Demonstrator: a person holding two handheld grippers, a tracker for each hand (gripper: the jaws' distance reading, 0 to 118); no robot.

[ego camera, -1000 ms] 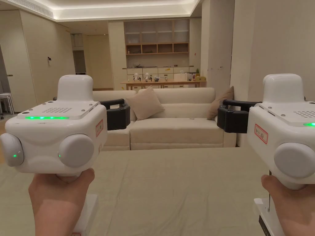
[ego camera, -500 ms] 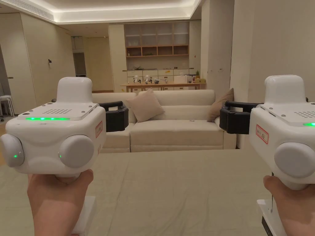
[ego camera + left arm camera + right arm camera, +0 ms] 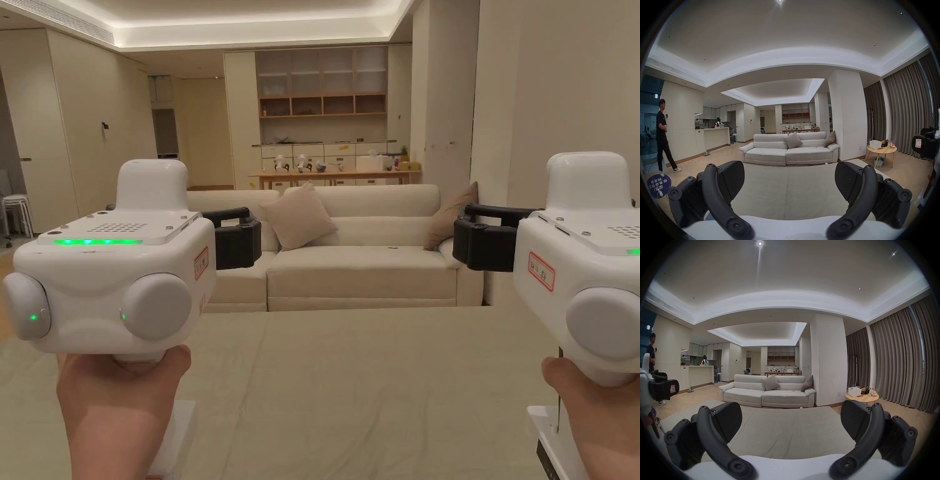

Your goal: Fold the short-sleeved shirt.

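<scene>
**Inspector A:** Left white-bodied gripper with black jaws (image 3: 789, 181): jaws spread wide, nothing between them; held level above the pale beige cloth-covered work surface (image 3: 375, 387); a hand (image 3: 119, 406) grips its handle from below.

**Inspector B:** Right white-bodied gripper with black jaws (image 3: 791, 420): likewise jaws parted wide and empty; a second hand (image 3: 594, 419) holds it from below; the two grippers sit well apart, one at each side of the head view.

**Inspector A:** Surface condition: flat, a few shallow creases and one long seam down the middle; the stretch between the two grippers is bare cloth; the short-sleeved shirt cannot be located on the surface as seen from any of the three views.

**Inspector B:** Edges: far edge of the surface runs straight across, just short of the cream two-seat sofa (image 3: 362, 262); the right corner shows in the right gripper view, with wooden floor beyond it.

**Inspector A:** Surroundings: a tan square cushion (image 3: 299, 215) leans on the sofa back, a second cushion (image 3: 447, 215) at its right end; a round wooden side table (image 3: 862, 398) stands near grey curtains (image 3: 899, 353) to the right; a person in dark clothes (image 3: 662, 136) stands on the floor far left, well apart from the surface.
</scene>
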